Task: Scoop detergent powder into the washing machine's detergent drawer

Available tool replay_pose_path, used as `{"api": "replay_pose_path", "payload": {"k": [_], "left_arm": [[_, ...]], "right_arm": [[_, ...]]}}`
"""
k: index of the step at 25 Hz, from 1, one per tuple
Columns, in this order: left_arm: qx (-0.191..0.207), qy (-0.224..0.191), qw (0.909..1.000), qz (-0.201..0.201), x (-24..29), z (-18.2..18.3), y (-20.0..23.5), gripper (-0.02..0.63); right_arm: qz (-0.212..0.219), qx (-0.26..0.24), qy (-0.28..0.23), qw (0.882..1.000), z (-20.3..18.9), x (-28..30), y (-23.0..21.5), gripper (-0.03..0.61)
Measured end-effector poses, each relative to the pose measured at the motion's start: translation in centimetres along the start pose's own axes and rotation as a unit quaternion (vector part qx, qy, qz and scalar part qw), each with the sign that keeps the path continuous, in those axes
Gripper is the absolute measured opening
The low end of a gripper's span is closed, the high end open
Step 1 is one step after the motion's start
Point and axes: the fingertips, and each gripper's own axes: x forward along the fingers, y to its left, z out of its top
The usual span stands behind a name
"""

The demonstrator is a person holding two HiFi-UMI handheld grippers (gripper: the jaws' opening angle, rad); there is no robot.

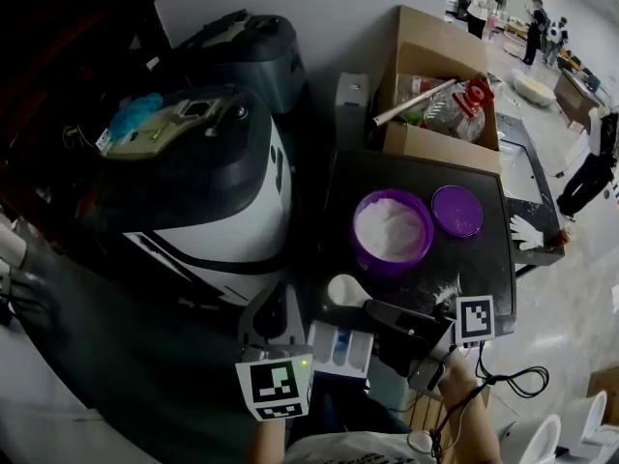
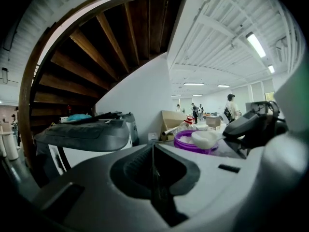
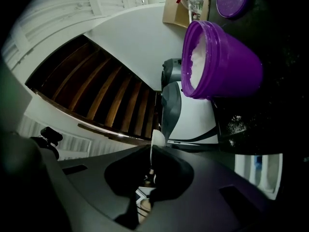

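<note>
Head view: on a black counter [image 1: 484,278] in an open hall, the right tool [image 1: 375,311] is clamped on the handle of a white plastic scoop [image 1: 346,289]. Just beyond the scoop stands a round purple tub [image 1: 391,259] of white powder [image 1: 389,228], with its flat purple lid [image 1: 456,211] beside it and a cardboard box [image 1: 440,85] further off. The pulled-out white detergent drawer [image 1: 340,348] lies between this tool and the left tool [image 1: 274,319]. A glossy white, black-topped washing machine [image 1: 193,182] sits to the left tool's left.

Left gripper view: the left tool [image 2: 153,153] has its jaws together with nothing between them. Ahead to its right the scoop [image 2: 205,138] is heaped with powder, in front of the tub [image 2: 183,144]. The ribbed wooden underside of a staircase [image 2: 96,47] curves overhead, and strip lights [image 2: 256,45] line a white ceiling above distant people [image 2: 231,105].

Right gripper view: the right tool [image 3: 150,151] grips the scoop [image 3: 157,138], seen edge-on. Spilled powder grains [image 3: 236,122] dust the counter [image 3: 285,95].
</note>
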Motion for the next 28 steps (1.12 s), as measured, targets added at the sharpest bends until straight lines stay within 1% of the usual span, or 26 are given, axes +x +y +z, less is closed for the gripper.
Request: {"api": "replay_pose_path", "payload": {"k": [6,13,19,24,28], "left_arm": [[-0.002,0.015,0.9998,0.016,-2.5,-1.5,-0.7,0.015],[-0.003,0.027,0.9993,0.024,-3.9,-2.6,-0.4,0.015],[-0.005,0.035,0.9993,0.016,-4.5,-3.2,0.4,0.015],[-0.007,0.037,0.9993,0.000,-4.8,-3.8,1.1,0.015],[-0.017,0.040,0.9990,-0.013,-5.1,-4.5,1.4,0.015]], "right_arm": [[0.003,0.007,0.019,1.000,-2.2,-0.8,-0.5,0.020],[0.010,0.005,0.035,0.999,-4.2,-0.4,-0.8,0.020],[0.011,0.004,0.035,0.999,-5.9,0.2,-1.0,0.020],[0.009,0.004,0.020,1.000,-7.1,0.7,-1.3,0.020],[0.009,0.001,0.004,1.000,-7.9,0.8,-1.5,0.020]]}}
